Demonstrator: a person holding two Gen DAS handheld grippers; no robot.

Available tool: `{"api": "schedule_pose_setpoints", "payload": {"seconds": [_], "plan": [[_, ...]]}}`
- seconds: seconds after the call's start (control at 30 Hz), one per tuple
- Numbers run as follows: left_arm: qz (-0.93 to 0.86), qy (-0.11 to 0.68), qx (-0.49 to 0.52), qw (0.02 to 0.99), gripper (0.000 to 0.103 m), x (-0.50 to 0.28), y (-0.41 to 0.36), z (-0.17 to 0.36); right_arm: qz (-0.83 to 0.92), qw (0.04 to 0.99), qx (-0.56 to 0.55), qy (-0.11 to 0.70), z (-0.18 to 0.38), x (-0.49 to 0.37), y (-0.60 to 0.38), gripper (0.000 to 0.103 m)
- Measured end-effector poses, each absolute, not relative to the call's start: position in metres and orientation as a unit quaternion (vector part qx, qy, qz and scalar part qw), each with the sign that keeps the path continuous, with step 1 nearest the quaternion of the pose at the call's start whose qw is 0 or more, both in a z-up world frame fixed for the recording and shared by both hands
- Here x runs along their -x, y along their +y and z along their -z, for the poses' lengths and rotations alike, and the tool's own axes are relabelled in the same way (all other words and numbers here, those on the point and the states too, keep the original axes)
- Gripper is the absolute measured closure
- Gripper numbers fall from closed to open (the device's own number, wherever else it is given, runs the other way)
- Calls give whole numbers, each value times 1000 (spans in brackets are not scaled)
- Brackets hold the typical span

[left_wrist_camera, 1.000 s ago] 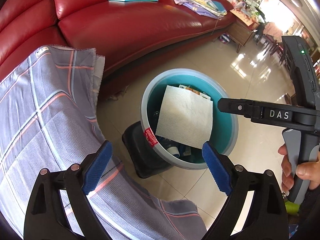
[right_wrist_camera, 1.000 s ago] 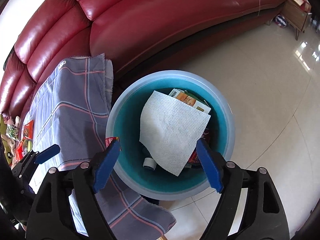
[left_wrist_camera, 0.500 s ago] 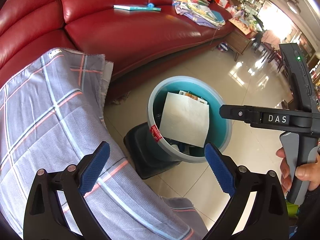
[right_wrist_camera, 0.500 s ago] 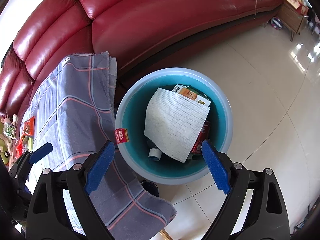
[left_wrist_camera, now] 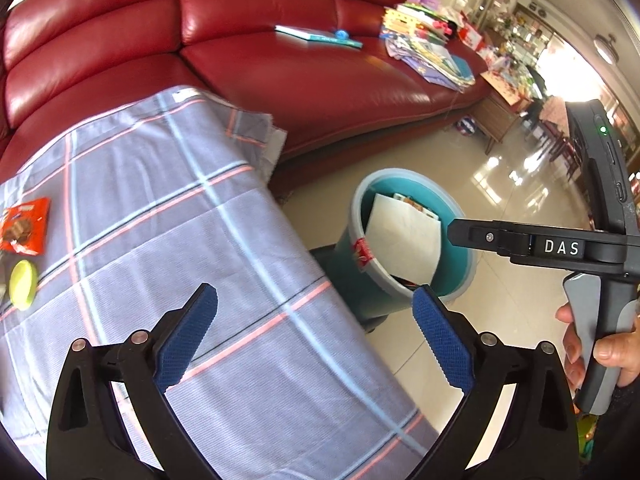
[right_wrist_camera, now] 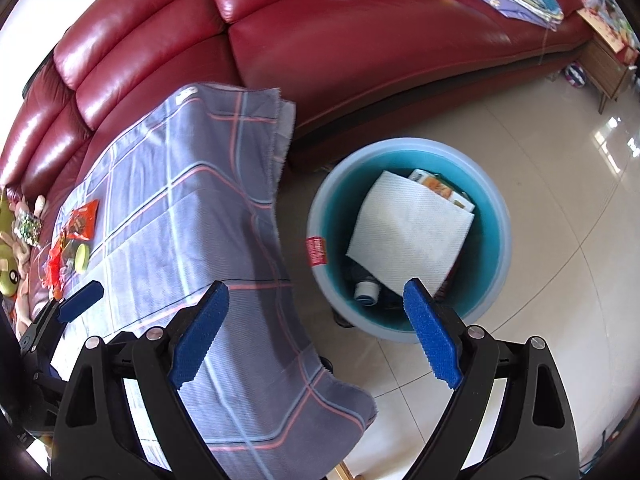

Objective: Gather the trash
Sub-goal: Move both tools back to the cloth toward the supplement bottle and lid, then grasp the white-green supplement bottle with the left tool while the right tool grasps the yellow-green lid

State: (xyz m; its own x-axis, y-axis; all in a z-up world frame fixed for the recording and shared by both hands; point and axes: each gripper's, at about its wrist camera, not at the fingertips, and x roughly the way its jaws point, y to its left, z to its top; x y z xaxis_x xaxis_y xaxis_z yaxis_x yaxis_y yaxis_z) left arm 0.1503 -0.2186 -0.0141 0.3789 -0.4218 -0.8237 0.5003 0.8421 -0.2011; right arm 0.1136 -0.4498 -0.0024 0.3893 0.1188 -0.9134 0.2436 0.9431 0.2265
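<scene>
Both your grippers have pulled up and back from the teal bin (right_wrist_camera: 408, 240), which now sits smaller and farther ahead than a second ago, while the plaid cloth (left_wrist_camera: 180, 220) fills more of each view. Your left gripper (left_wrist_camera: 316, 336) has just been opening and stands wide with nothing between its blue pads; your right gripper (right_wrist_camera: 316, 336) has also spread wider in the past second and holds nothing either. Ahead of the right gripper's far finger, the white paper sheet (right_wrist_camera: 408, 236) lies inside the bin on top of a printed carton (right_wrist_camera: 440, 188) and other rubbish, so that drop looks finished.

Off to the near side of your left gripper, an orange snack wrapper (left_wrist_camera: 26, 226) and a yellow-green lid (left_wrist_camera: 23, 285) have come into sight on the cloth. Those look like the next trash to collect, so expect to swing toward them with the jaws already wide.
</scene>
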Motion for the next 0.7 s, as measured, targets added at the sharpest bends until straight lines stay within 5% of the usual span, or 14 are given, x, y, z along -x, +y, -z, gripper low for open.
{"api": "schedule_pose_setpoints", "payload": {"seconds": [0.7], "plan": [[87, 469, 81, 875, 5, -146, 45, 1, -96, 807, -46, 581, -2, -162, -202, 18]]}}
